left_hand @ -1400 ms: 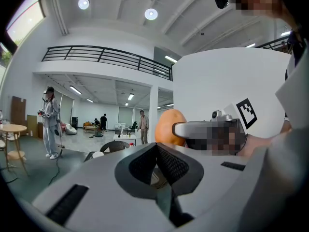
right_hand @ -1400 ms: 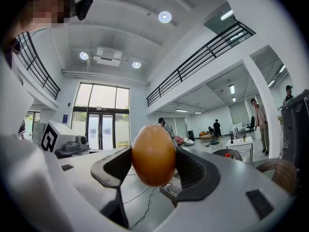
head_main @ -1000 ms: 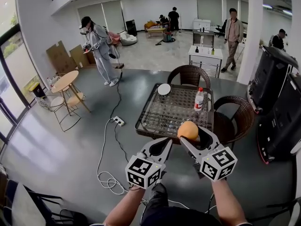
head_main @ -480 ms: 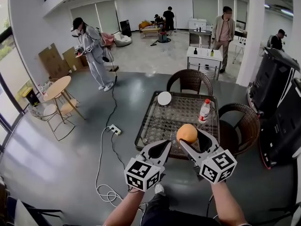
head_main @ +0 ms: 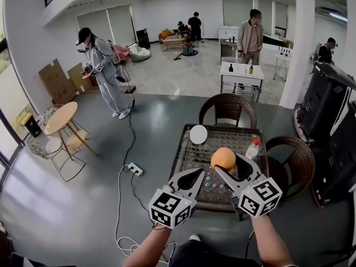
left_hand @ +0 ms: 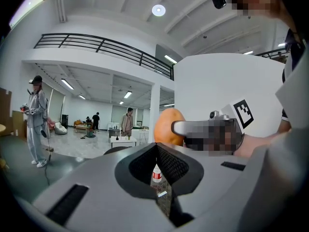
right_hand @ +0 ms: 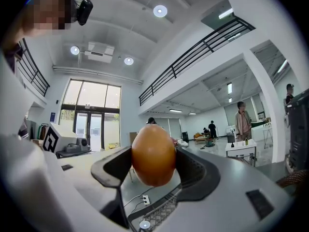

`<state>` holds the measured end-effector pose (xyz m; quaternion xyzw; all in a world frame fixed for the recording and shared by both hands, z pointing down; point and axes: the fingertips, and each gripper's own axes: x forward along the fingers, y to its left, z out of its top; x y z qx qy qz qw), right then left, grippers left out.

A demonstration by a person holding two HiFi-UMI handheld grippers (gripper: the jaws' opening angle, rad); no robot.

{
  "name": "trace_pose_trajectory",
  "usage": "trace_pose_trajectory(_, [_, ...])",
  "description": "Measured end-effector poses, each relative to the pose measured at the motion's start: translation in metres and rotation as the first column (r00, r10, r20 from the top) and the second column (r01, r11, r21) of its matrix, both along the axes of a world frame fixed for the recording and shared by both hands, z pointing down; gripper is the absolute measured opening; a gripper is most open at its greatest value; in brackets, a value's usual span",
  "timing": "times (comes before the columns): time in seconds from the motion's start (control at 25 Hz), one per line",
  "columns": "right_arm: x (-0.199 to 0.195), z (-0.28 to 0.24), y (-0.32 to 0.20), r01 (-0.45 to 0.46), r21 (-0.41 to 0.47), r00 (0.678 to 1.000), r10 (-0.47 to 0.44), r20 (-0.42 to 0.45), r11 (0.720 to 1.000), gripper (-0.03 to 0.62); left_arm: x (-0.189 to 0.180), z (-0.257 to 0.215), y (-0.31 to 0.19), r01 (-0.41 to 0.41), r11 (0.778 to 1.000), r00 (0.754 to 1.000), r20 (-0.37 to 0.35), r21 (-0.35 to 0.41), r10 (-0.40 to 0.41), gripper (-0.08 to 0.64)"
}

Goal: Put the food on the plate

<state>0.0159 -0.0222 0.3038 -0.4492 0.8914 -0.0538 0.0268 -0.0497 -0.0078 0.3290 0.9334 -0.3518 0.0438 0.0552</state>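
My right gripper [head_main: 225, 161] is shut on a round orange food item [head_main: 223, 158], held up in the air over the near part of the glass-topped wicker table [head_main: 186, 149]. The right gripper view shows the orange food [right_hand: 153, 149] squeezed between both pads, with the right gripper [right_hand: 153, 161] around it. A small white plate [head_main: 198, 134] lies at the table's far left corner, also seen far below as the plate [right_hand: 143, 224]. My left gripper [head_main: 200, 172] hangs beside the right one, shut and empty; its jaws meet at the left gripper [left_hand: 157, 146] tip.
A plastic bottle [head_main: 253, 149] with a red cap stands on the table's right side. Wicker chairs [head_main: 227, 107] stand behind and to the right. A power strip and cable [head_main: 133, 169] lie on the floor at left. Black cases [head_main: 334, 132] stand at right. People stand farther back.
The table has slid down and to the right in the head view and now lies under the grippers. The orange food stays clamped in the right gripper; the left stays shut.
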Motion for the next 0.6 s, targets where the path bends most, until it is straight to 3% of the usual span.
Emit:
trace_pose_trajectory(0.28, [-0.011, -0.009, -0.068, -0.031, 0.002, 0.999, 0.031, 0.012, 1.000, 0.293, -0.017, -0.009, -0.065, -0.028, 1.000, 1.000, 0.008, -0.002, 0.028, 0.009])
trace_pose_trajectory(0.6, [-0.009, -0.006, -0.101, -0.059, -0.001, 0.998, 0.059, 0.026, 0.998, 0.293, -0.022, -0.004, -0.100, -0.046, 0.999, 0.999, 0.012, -0.017, 0.046, 0.009])
